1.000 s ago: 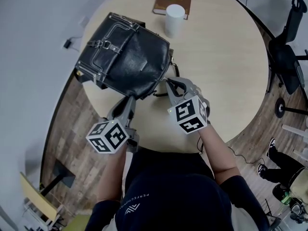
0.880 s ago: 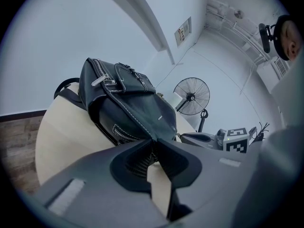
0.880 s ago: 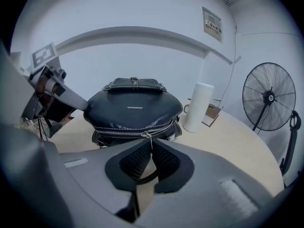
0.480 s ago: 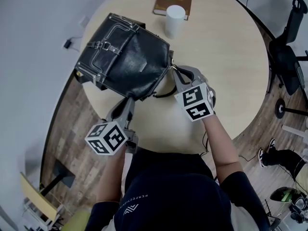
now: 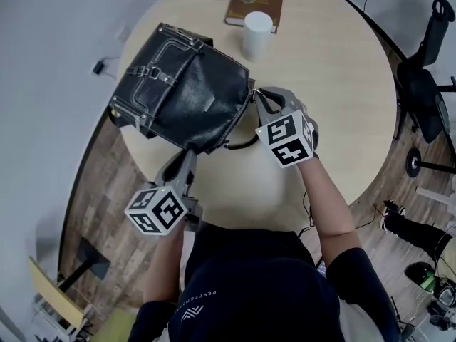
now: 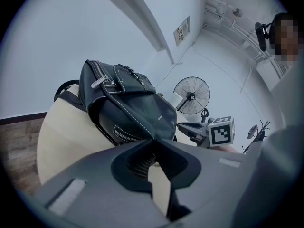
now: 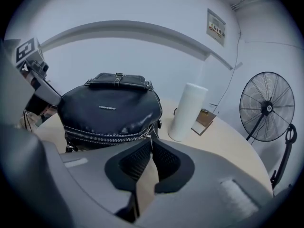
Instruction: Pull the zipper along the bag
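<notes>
1. The right gripper has slid away from the left gripper along the near edge of the bag, towards the cup. Its jaws sit together on the zipper pull. We judge the pull is well under way, with the slider near the bag's right-hand end.

2. The left gripper has not moved. Its jaws have just been closing, and they now pinch the bag's near corner. That anchor matters, because the bag has still swung a little towards the pulling side.

3. The bag lies on the table, just ahead of both grippers and reaching away from the left one to the table's far edge.

4. The right gripper view shows what the head view hides behind the marker cube. The zipper runs from the jaws back to the left, and its teeth look closed.

5. The left gripper view alone shows the pads biting the bag's stitched seam.

6. Only the head view shows the book beyond the cup, well clear of the right gripper's path.
</notes>
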`<action>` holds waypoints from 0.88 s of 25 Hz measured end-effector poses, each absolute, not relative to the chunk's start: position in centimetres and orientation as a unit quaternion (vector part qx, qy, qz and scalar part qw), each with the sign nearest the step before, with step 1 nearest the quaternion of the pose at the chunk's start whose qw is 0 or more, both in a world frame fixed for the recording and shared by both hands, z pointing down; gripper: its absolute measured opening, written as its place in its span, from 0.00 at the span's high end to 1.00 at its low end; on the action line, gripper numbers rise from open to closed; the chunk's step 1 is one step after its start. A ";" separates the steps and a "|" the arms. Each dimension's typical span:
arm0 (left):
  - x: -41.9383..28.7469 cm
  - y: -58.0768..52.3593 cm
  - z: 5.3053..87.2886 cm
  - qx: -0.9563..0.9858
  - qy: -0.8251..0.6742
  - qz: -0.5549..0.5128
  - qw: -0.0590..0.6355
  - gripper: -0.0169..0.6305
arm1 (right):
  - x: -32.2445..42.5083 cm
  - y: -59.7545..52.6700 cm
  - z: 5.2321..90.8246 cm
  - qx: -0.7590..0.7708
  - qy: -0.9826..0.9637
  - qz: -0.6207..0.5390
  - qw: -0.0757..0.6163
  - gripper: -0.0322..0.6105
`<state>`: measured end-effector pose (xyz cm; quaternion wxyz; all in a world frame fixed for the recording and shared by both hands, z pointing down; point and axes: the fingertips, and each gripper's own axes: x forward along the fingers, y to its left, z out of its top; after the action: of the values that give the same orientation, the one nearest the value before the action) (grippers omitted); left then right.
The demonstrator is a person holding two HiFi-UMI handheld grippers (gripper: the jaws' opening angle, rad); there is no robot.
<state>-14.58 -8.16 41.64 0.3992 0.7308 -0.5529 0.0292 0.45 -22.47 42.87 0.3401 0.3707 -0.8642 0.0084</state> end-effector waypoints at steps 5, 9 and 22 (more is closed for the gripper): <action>-14.5 -8.1 41.7 0.733 -0.550 0.029 0.401 0.91 | 0.3 -23.7 42.9 0.378 -0.866 0.023 0.326 0.91; -14.5 -8.2 41.9 0.733 -0.547 0.029 0.403 0.91 | 0.0 -23.9 43.1 0.372 -0.867 0.017 0.332 0.92; -14.3 -8.5 41.9 0.749 -0.532 0.027 0.394 0.89 | 0.2 -23.4 43.7 0.378 -0.870 0.041 0.314 0.92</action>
<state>-14.27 -8.46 41.88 0.3938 0.7490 -0.5322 0.0267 0.18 -23.43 43.68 0.3139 0.3783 -0.8699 0.0407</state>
